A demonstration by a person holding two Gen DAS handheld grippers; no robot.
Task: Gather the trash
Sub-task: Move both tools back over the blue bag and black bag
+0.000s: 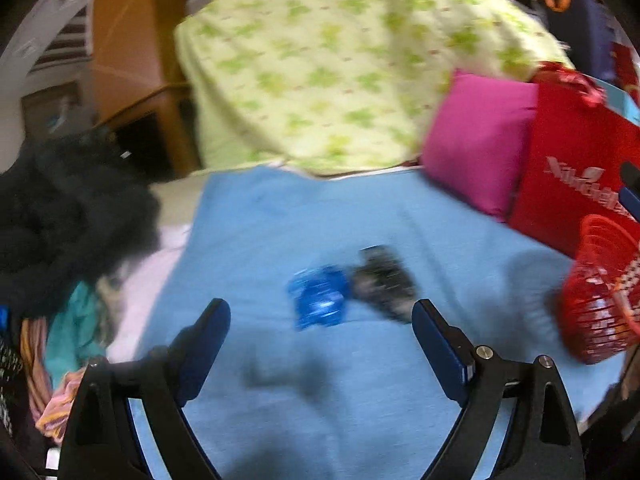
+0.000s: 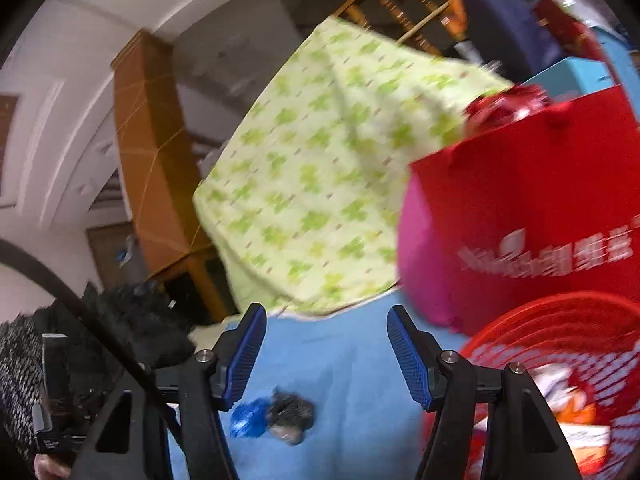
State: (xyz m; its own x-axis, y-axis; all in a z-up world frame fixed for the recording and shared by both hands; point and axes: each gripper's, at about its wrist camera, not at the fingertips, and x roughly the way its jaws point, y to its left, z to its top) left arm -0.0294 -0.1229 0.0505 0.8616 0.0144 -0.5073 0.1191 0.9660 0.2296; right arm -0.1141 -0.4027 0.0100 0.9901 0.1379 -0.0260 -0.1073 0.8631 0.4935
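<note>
Trash on blue cover, both grippers empty

Trash items lie together on the blue cover: a crumpled blue wrapper and, touching its right edge, a dark crumpled wrapper. In the left wrist view they sit at centre frame, just above and between the tips of the left gripper. Its jaws stand wide apart, with nothing between them and no contact with either wrapper.

In the right wrist view the same pair appears low in the frame, left of centre: blue wrapper on the left, dark wrapper on the right. The right gripper has its jaws parted with nothing held; only blue cover shows between the fingers. The blue wrapper lies just below the left finger's pad.

A red mesh basket stands on the cover at the right edge of the left wrist view, well apart from the wrappers. In the right wrist view the basket fills the lower right corner and contains paper and packaging items; details are blurred.

Behind the basket stand a red bag with white lettering and a magenta cushion. A green-patterned cloth fills the upper centre. A dark fuzzy garment lies at the left edge, over a pile of mixed clothing.

Both views are motion-blurred.
</note>
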